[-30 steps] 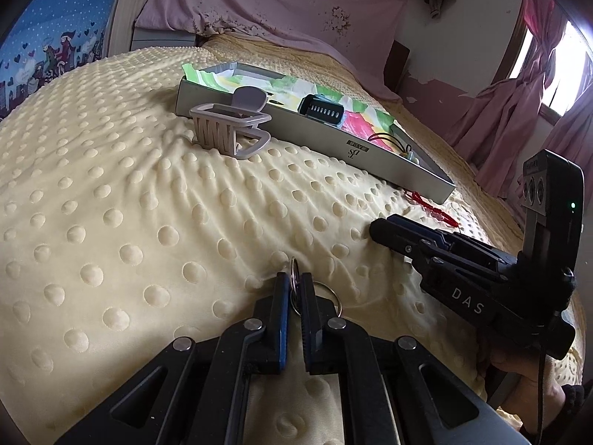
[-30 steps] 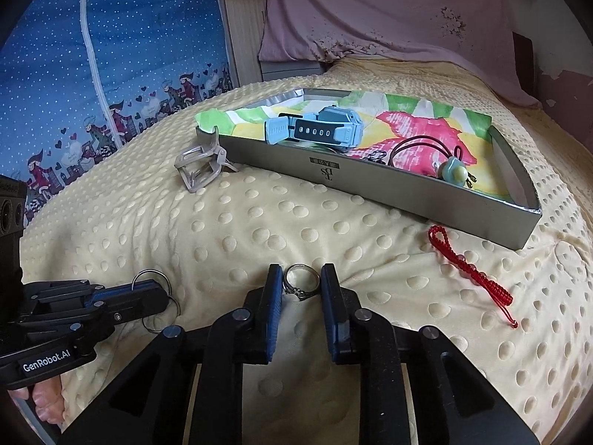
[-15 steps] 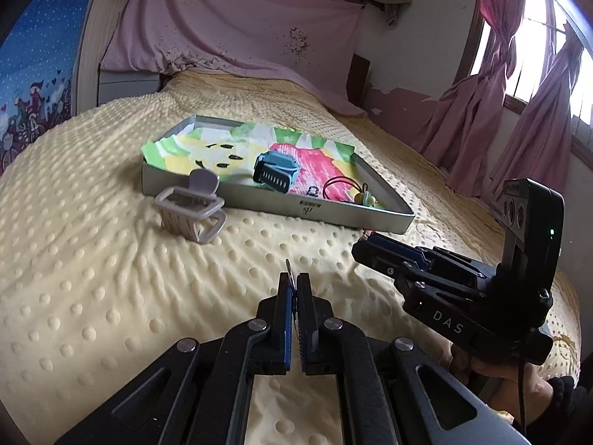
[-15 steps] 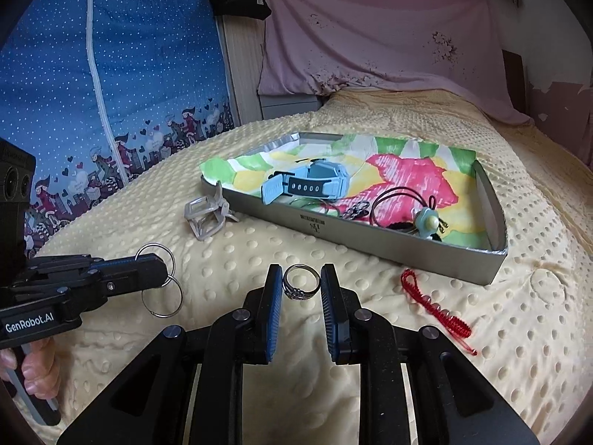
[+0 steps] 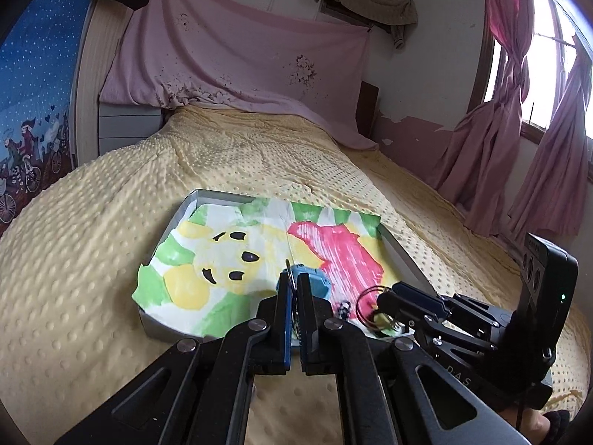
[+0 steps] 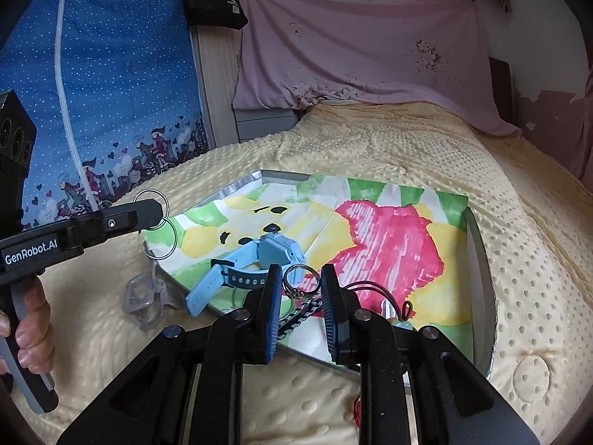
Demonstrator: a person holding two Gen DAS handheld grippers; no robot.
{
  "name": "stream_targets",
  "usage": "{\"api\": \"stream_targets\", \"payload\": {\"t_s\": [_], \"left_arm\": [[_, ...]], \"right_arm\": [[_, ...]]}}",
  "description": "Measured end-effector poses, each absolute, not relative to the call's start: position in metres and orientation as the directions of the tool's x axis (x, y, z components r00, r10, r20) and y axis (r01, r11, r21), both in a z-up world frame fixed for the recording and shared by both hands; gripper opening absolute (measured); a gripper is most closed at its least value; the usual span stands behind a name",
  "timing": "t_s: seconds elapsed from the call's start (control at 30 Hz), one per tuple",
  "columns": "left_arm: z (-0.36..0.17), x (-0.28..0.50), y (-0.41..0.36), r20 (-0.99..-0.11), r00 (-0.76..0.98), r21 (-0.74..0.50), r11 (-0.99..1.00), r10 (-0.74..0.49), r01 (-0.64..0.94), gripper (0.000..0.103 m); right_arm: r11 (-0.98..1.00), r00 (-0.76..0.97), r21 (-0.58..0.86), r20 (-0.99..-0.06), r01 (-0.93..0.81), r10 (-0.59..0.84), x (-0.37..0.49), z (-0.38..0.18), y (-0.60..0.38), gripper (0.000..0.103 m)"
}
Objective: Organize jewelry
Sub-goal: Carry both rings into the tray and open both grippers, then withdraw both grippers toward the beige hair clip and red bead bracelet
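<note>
Beside tray (image 6: 478,259): clear hair clip (image 6: 142,298)

Daylit, window (image 5: 541,55) glare, fisheye-warped edges

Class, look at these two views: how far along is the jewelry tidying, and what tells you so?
Done: the blue watch and black cord lie in the tray. In hand: the right gripper holds a silver ring and the left gripper holds two hoops, both over the tray. Left: the clear hair claw lies on the blanket.
</note>
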State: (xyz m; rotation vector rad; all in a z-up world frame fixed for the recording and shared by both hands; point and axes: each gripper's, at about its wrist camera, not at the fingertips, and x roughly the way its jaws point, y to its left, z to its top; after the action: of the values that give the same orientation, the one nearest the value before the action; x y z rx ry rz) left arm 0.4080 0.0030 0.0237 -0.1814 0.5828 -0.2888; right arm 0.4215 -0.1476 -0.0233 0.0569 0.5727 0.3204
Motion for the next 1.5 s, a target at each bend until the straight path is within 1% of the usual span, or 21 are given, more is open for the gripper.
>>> {"api": "stream_targets", "payload": {"t_s": [0.23, 0.47, 0.57, 0.67, 0.73, 0.8, 0.87, 1.0, 1.07, 1.1, 1.13, 1.17, 1.2, 1.23, 1.27, 1.3, 1.37, 1.43, 1.5], "left_arm": [[-0.005, 0.455, 0.009, -0.590, 0.737, -0.287, 0.939, -0.331, 0.193, 0.003], [-0.026, 0.467, 0.008, -0.654, 0.686, -0.291, 0.943, -0.318, 0.160, 0.003], [-0.032, 0.469, 0.006, -0.679, 0.672, -0.271, 0.952, -0.296, 0.145, 0.003], [-0.033, 0.470, 0.005, -0.688, 0.671, -0.251, 0.958, -0.276, 0.137, 0.003], [-0.033, 0.470, 0.005, -0.691, 0.665, -0.261, 0.956, -0.283, 0.136, 0.003], [-0.033, 0.471, 0.005, -0.695, 0.664, -0.259, 0.957, -0.277, 0.128, 0.003], [-0.033, 0.471, 0.006, -0.697, 0.664, -0.257, 0.959, -0.271, 0.121, 0.003], [-0.032, 0.467, 0.010, -0.688, 0.675, -0.268, 0.958, -0.267, 0.105, 0.005], [-0.031, 0.464, 0.011, -0.682, 0.683, -0.269, 0.958, -0.261, 0.097, 0.009], [-0.030, 0.462, 0.012, -0.678, 0.688, -0.272, 0.958, -0.261, 0.095, 0.015], [-0.029, 0.460, 0.012, -0.670, 0.694, -0.276, 0.956, -0.263, 0.096, 0.023], [-0.027, 0.458, 0.012, -0.660, 0.705, -0.275, 0.956, -0.262, 0.097, 0.033], [-0.025, 0.454, 0.012, -0.649, 0.716, -0.271, 0.958, -0.257, 0.098, 0.039], [-0.023, 0.451, 0.012, -0.638, 0.729, -0.263, 0.960, -0.248, 0.096, 0.056], [-0.020, 0.447, 0.012, -0.625, 0.745, -0.254, 0.963, -0.233, 0.089, 0.063], [-0.018, 0.443, 0.012, -0.610, 0.760, -0.246, 0.965, -0.223, 0.086, 0.066], [-0.013, 0.437, 0.012, -0.593, 0.774, -0.243, 0.966, -0.222, 0.091, 0.066], [-0.009, 0.432, 0.013, -0.580, 0.786, -0.240, 0.967, -0.213, 0.085, 0.067], [-0.006, 0.425, 0.014, -0.566, 0.799, -0.234, 0.969, -0.203, 0.081, 0.077]], "right_arm": [[0.956, 0.747, 0.131, -0.599, -0.264, 0.289, 0.443, -0.043, -0.137, 0.019], [0.956, 0.714, 0.117, -0.642, -0.268, 0.279, 0.452, -0.053, -0.131, 0.019], [0.957, 0.701, 0.118, -0.658, -0.264, 0.274, 0.455, -0.056, -0.131, 0.019], [0.958, 0.691, 0.121, -0.670, -0.259, 0.272, 0.458, -0.059, -0.131, 0.019], [0.959, 0.687, 0.123, -0.675, -0.256, 0.270, 0.459, -0.060, -0.132, 0.019], [0.960, 0.688, 0.124, -0.675, -0.250, 0.266, 0.459, -0.061, -0.133, 0.021], [0.962, 0.695, 0.127, -0.669, -0.243, 0.264, 0.458, -0.060, -0.135, 0.027], [0.964, 0.720, 0.135, -0.643, -0.229, 0.261, 0.451, -0.055, -0.141, 0.031], [0.967, 0.737, 0.135, -0.627, -0.217, 0.253, 0.446, -0.052, -0.144, 0.040], [0.968, 0.747, 0.138, -0.616, -0.212, 0.251, 0.443, -0.050, -0.146, 0.042], [0.968, 0.755, 0.141, -0.607, -0.206, 0.249, 0.440, -0.048, -0.149, 0.045], [0.969, 0.760, 0.144, -0.600, -0.202, 0.248, 0.438, -0.046, -0.151, 0.046], [0.969, 0.765, 0.147, -0.595, -0.198, 0.246, 0.436, -0.044, -0.153, 0.047], [0.970, 0.770, 0.148, -0.591, -0.191, 0.241, 0.434, -0.043, -0.155, 0.048], [0.971, 0.775, 0.151, -0.586, -0.183, 0.237, 0.433, -0.041, -0.158, 0.051], [0.972, 0.781, 0.154, -0.579, -0.175, 0.233, 0.430, -0.040, -0.160, 0.053], [0.976, 0.797, 0.155, -0.564, -0.156, 0.217, 0.425, -0.037, -0.166, 0.061], [0.977, 0.811, 0.159, -0.547, -0.143, 0.207, 0.420, -0.034, -0.172, 0.064], [0.978, 0.824, 0.165, -0.531, -0.129, 0.199, 0.413, -0.031, -0.179, 0.071]]}}
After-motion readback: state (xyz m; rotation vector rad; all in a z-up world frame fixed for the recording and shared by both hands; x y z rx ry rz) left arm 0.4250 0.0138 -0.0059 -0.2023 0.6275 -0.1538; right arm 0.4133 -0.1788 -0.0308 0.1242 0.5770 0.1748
